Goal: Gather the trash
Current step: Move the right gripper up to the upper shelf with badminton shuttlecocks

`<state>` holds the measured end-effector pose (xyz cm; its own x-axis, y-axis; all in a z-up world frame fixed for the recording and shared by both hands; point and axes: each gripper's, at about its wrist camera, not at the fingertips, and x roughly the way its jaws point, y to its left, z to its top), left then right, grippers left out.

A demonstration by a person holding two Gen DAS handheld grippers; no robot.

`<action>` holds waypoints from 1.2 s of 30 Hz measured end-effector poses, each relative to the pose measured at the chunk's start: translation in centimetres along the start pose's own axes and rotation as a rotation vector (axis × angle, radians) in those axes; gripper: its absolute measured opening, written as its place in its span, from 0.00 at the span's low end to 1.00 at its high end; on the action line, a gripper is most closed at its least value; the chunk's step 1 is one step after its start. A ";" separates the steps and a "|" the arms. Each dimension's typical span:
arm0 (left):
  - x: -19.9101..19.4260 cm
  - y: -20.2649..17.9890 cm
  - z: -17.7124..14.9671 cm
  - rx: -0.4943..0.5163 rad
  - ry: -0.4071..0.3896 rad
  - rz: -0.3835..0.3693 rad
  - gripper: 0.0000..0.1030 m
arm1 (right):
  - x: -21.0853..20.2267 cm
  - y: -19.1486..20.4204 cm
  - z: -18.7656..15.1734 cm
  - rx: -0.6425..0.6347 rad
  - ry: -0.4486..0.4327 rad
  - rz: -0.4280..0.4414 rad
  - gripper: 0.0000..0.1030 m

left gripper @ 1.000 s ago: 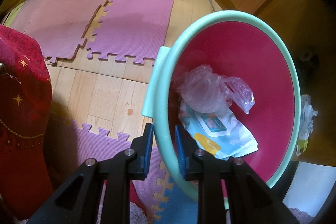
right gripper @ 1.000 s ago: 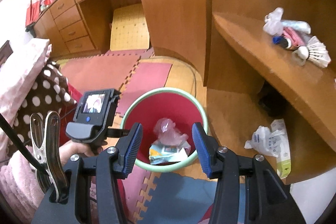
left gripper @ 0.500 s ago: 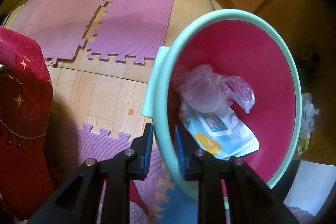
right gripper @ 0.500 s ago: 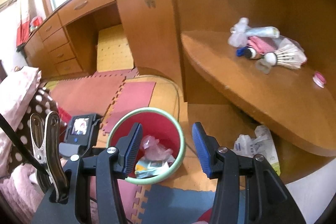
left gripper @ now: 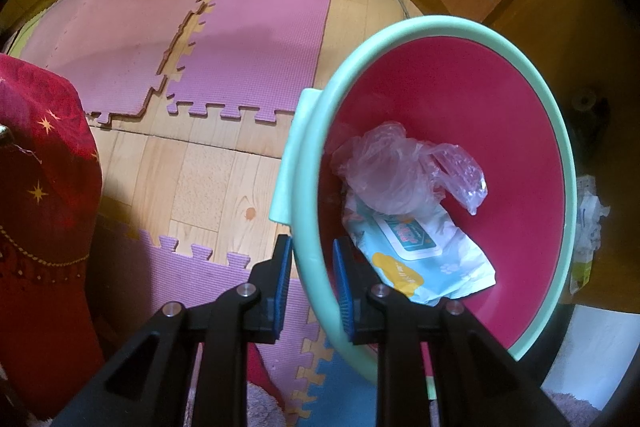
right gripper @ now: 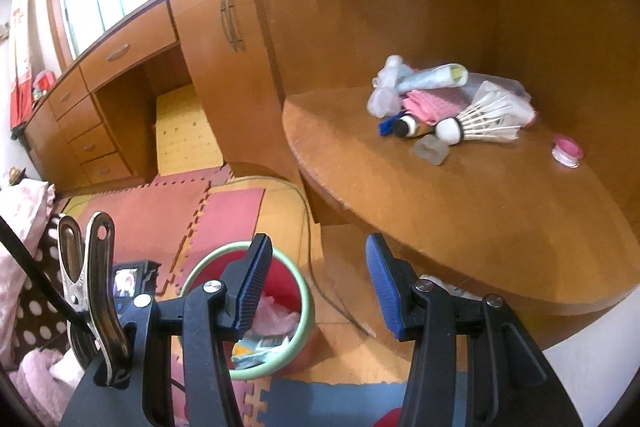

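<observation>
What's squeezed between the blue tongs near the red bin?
The left wrist view shows the left tongs clamped on the bin's mint-green rim. Nothing else sits between them.

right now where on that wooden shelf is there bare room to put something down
The near, front part of the shelf is bare, from its rounded edge up to the small clear lump. The back is crowded: shuttlecock, pink cloth, rolled tube and plastic bag piled together. A pink cap sits apart at the right.
</observation>
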<state>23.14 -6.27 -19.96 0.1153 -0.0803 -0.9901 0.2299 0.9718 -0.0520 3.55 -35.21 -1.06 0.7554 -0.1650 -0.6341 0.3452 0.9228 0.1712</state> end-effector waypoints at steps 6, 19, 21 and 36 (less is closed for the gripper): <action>0.0 0.0 0.0 -0.003 0.002 -0.002 0.21 | 0.4 -1.2 0.4 0.019 -0.017 -0.027 0.49; 0.0 0.0 0.0 -0.003 0.002 -0.002 0.21 | 2.0 -3.5 1.1 0.072 -0.028 -0.084 0.49; 0.0 0.0 0.0 -0.003 0.002 -0.002 0.21 | 2.2 -3.6 1.2 0.068 -0.029 -0.096 0.49; 0.0 0.1 0.1 -0.003 0.002 -0.002 0.21 | 4.9 -4.5 3.1 0.048 -0.034 -0.195 0.49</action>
<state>23.23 -6.21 -19.95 0.1126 -0.0819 -0.9903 0.2275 0.9722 -0.0545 7.40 -41.26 -2.55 0.6898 -0.3516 -0.6329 0.5124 0.8547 0.0836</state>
